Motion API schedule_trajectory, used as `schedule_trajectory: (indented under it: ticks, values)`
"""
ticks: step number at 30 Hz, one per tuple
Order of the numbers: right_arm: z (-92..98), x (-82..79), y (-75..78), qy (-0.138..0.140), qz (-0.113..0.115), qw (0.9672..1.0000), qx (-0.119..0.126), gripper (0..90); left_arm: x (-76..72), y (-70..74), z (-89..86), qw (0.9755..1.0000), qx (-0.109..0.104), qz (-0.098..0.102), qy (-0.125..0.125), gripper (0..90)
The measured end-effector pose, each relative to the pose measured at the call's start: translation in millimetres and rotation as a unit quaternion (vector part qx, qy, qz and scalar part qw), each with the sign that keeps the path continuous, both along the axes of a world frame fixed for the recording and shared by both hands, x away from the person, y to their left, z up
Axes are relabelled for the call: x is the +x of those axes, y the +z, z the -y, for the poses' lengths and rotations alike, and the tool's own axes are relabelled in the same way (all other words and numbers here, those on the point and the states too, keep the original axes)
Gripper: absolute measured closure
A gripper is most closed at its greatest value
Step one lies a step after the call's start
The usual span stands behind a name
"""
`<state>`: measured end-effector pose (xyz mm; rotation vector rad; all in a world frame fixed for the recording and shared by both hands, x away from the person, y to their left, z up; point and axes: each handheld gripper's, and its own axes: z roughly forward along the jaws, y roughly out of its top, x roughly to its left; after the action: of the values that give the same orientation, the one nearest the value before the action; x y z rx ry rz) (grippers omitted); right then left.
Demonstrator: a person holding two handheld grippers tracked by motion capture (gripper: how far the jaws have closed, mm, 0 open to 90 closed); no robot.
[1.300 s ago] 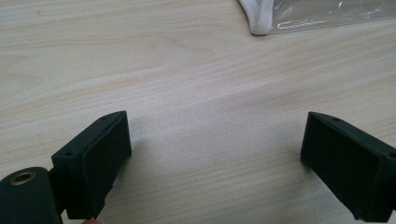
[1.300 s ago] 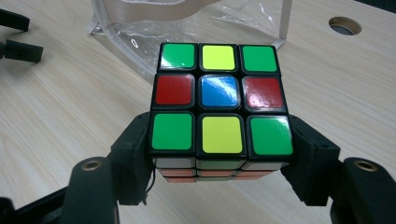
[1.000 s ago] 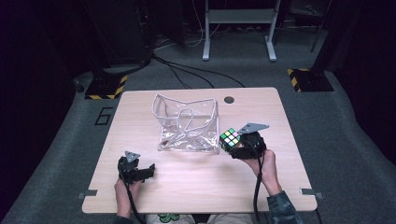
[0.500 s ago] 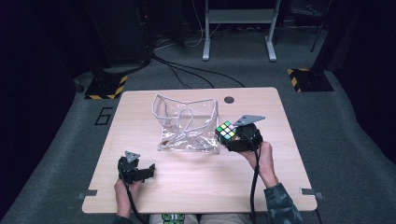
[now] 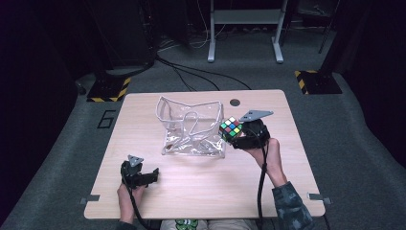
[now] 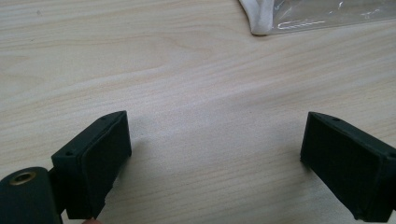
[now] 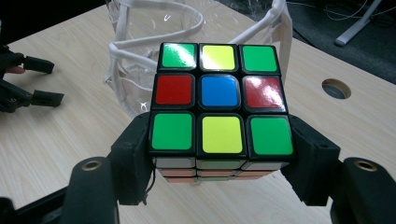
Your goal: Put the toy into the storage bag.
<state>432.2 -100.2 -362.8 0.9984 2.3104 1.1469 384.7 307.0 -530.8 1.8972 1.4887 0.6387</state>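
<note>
A scrambled colour cube (image 5: 230,128) hangs above the table at the right edge of a clear plastic bag (image 5: 191,125) with white trim and handles. My right gripper (image 5: 235,136) is shut on the cube (image 7: 220,105), its two black jaws pressing the cube's lower sides. The bag (image 7: 154,56) stands open just behind the cube in the right gripper view. My left gripper (image 5: 149,176) rests low at the table's front left, open, with bare wood between its jaws (image 6: 215,158). A corner of the bag (image 6: 299,16) lies beyond it.
The light wooden table (image 5: 201,191) has a round cable hole (image 5: 234,102) near its far edge. Dark carpet, cables and a metal stand's legs (image 5: 244,36) lie beyond the table. Yellow-black striped feet (image 5: 316,81) stand on the floor at both sides.
My right gripper has lifted the cube off the table and carried it a little toward the bag's rim. The left gripper has stayed where it was.
</note>
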Motion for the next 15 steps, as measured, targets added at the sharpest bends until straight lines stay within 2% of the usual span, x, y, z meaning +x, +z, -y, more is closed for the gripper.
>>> schedule_trajectory:
  ticks: [13,15]
  values:
    - [-8.5,13.5,20.7,0.007,0.009,0.9999,0.003,33.7,0.4,-0.1,-0.2,1.0000,0.001,0.001,0.000,8.4]
    - [-9.3,16.4,22.6,0.014,0.024,0.9996,-0.001,33.7,0.3,0.0,-0.1,1.0000,0.000,0.001,0.001,8.4]
